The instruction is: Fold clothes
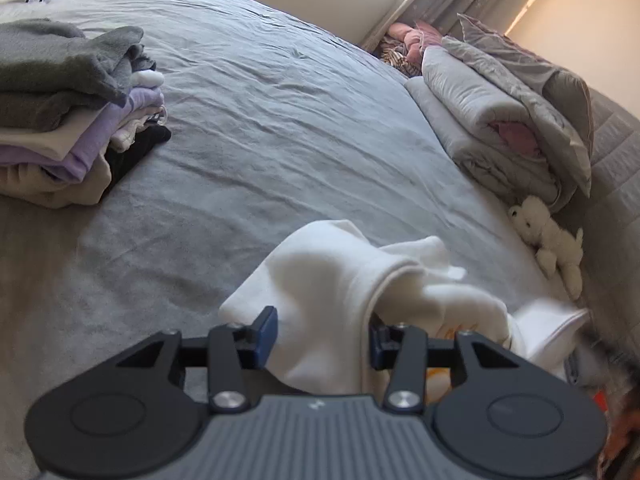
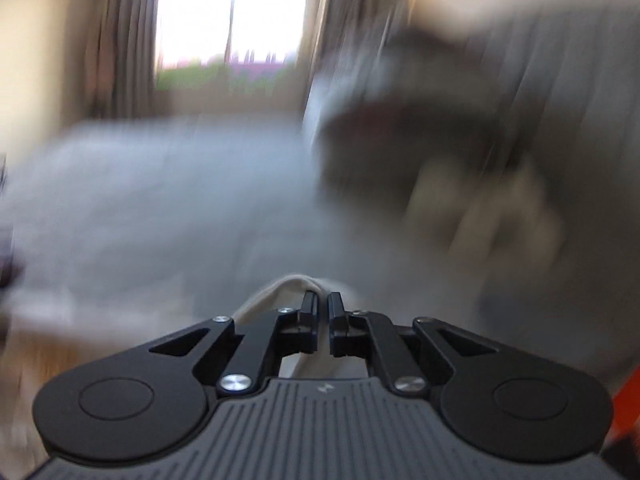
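A crumpled white garment (image 1: 332,280) lies on the grey bed sheet (image 1: 260,100), close in front of the left wrist camera. My left gripper (image 1: 320,332) is open, its blue-padded fingers (image 1: 267,334) spread wide on either side of a fold of that garment, not pinching it. The right wrist view is heavily motion-blurred. In it my right gripper (image 2: 323,308) has its jaws almost together, with a piece of cream-white cloth (image 2: 276,292) bunched at the fingertips and hanging below them.
A stack of folded clothes (image 1: 68,120) in grey, lilac, cream and black sits at the left of the bed. A folded grey duvet (image 1: 480,112) with a pillow (image 1: 540,80) and a white teddy bear (image 1: 552,240) lie at the right. A bright window (image 2: 232,12) is ahead.
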The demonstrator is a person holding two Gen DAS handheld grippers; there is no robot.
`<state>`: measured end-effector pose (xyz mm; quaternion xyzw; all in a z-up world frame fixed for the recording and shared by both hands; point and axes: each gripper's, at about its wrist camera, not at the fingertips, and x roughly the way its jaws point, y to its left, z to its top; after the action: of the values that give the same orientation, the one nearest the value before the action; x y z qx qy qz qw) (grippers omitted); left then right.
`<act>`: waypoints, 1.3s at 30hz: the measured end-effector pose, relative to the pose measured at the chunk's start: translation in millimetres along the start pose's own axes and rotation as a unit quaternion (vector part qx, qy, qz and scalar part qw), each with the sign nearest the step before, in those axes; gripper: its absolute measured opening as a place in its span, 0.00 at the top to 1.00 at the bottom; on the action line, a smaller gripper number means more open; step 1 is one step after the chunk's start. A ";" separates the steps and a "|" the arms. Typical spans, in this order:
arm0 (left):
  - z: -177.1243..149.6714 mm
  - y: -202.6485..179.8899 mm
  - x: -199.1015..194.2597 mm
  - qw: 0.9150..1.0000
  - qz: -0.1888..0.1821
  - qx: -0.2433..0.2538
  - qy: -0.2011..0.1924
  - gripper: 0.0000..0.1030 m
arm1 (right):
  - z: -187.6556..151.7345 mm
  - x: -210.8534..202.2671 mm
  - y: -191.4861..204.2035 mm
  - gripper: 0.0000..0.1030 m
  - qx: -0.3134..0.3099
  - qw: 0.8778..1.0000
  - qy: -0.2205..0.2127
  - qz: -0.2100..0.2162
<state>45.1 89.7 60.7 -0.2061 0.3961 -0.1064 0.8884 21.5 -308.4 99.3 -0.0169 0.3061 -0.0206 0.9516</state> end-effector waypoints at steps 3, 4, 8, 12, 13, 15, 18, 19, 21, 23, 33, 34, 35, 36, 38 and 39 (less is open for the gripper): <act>1.6 -5.9 -6.1 1.000 0.009 0.021 -0.016 0.32 | -2.8 7.8 8.6 0.83 -0.026 0.999 0.018 0.019; 2.9 -7.1 -5.2 1.000 0.005 0.021 -0.017 0.31 | -1.3 5.6 11.3 0.74 -0.030 0.999 0.012 0.030; 6.6 -11.9 2.8 1.000 -0.014 0.020 -0.012 0.23 | 7.8 1.4 14.3 0.34 -0.003 0.995 -0.005 0.099; -1.9 -22.6 17.7 0.998 0.010 0.063 0.003 0.36 | -1.7 28.3 31.4 0.28 0.012 0.990 0.059 0.129; -3.3 -24.0 18.9 0.997 0.012 0.073 0.006 0.45 | -4.8 37.1 35.5 0.28 0.016 0.988 0.079 0.131; -4.3 -24.7 18.4 0.997 0.010 0.080 0.007 0.64 | -11.0 47.2 44.1 0.28 0.024 0.984 0.101 0.142; -3.1 -22.7 12.6 0.998 0.004 0.068 0.000 0.80 | -15.9 53.0 59.2 0.37 0.018 0.983 0.103 0.151; -2.6 -22.0 10.7 0.998 0.002 0.064 -0.003 0.82 | -15.5 49.1 62.7 0.62 0.012 0.985 0.089 0.146; -1.8 -20.7 6.8 0.998 -0.002 0.057 -0.008 0.87 | -14.7 41.3 69.8 0.98 -0.002 0.989 0.061 0.137; -0.9 -19.3 3.0 0.999 -0.006 0.049 -0.013 0.88 | -11.9 29.7 76.0 0.98 -0.017 0.992 0.023 0.124; 4.2 -10.8 -5.1 0.999 -0.005 0.016 -0.030 0.53 | 7.0 -12.2 36.5 0.87 0.002 0.991 -0.058 0.124; 5.0 -12.2 -4.2 0.999 -0.004 0.020 -0.032 0.50 | 2.0 1.1 34.7 0.78 0.008 0.991 -0.026 0.132; 5.9 -14.0 -3.4 0.999 -0.003 0.024 -0.034 0.41 | -1.5 13.4 34.4 0.62 0.015 0.992 0.004 0.127; 7.4 -16.6 -1.1 0.999 -0.003 0.031 -0.035 0.36 | -4.0 23.6 34.0 0.54 0.022 0.991 0.027 0.127; 10.2 -22.2 7.5 0.998 0.001 0.050 -0.037 0.26 | -3.3 31.9 35.7 0.37 0.027 0.990 0.032 0.133; 11.6 -24.5 12.8 0.998 0.005 0.059 -0.035 0.26 | -2.5 34.9 37.1 0.35 0.028 0.990 0.031 0.133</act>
<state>61.7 66.5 70.3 -0.1553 0.3589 -0.1177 0.9128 49.5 -273.1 75.3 0.0510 0.3342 0.0976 0.9361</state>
